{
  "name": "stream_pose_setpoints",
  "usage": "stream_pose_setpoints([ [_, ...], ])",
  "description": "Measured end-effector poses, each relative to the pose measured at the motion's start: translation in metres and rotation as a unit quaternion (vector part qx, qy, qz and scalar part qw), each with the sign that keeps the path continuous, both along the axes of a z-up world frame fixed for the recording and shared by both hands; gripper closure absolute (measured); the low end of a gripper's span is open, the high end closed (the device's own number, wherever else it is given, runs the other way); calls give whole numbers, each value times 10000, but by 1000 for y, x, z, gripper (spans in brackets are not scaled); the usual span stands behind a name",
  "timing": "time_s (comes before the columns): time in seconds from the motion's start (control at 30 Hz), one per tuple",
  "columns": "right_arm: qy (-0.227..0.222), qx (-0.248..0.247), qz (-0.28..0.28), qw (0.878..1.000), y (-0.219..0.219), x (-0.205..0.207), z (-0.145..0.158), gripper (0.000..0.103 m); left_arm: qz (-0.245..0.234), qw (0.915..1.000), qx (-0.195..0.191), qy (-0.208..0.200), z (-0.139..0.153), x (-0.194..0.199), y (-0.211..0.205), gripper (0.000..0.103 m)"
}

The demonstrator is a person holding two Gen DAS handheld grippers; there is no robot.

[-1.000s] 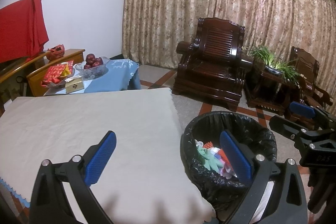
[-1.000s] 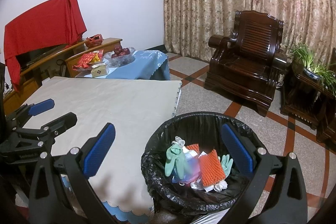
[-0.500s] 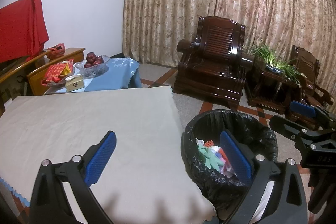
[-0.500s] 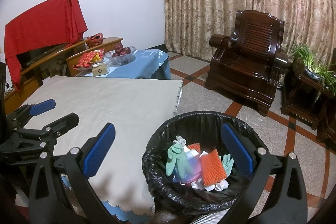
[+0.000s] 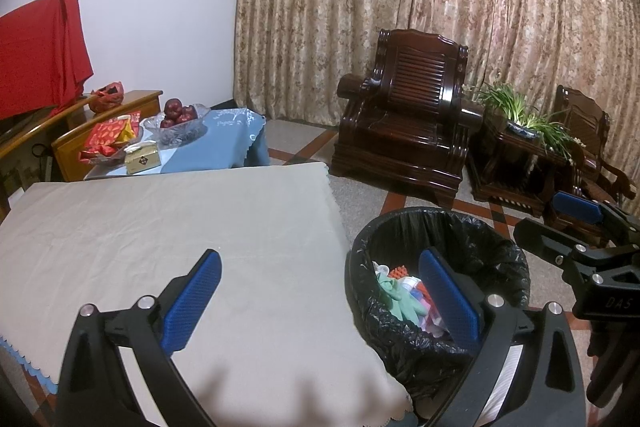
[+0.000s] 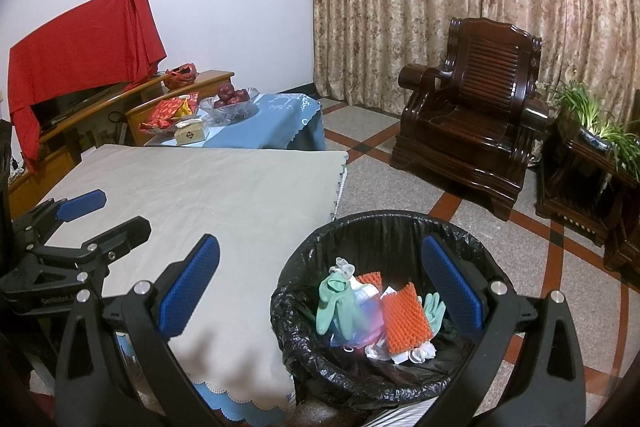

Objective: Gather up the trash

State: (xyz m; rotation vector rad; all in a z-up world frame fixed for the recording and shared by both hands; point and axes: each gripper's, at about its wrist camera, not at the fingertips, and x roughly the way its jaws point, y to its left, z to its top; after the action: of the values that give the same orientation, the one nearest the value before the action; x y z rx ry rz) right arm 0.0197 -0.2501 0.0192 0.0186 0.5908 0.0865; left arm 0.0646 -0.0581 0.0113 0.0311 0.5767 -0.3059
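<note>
Beige cloth covers the table (image 5: 160,227), and your left gripper (image 5: 320,299) hangs wide open over its right edge. Just right of that edge, your right gripper (image 6: 320,287), equally wide and empty, frames the black-lined bin (image 6: 384,227). Inside lie green gloves (image 6: 334,301) and an orange foam piece (image 6: 406,319); the scraps beneath are hard to make out.

"DAS" on the right tongs (image 5: 576,227), partial "GenRobot" on the left tongs (image 6: 104,215)
</note>
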Motion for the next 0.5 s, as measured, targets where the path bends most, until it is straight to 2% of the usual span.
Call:
stream_pose_setpoints([
  [0.5, 7, 0, 1, 10000, 0, 0, 1, 5, -1, 10000, 10, 9, -1, 1, -1, 6],
])
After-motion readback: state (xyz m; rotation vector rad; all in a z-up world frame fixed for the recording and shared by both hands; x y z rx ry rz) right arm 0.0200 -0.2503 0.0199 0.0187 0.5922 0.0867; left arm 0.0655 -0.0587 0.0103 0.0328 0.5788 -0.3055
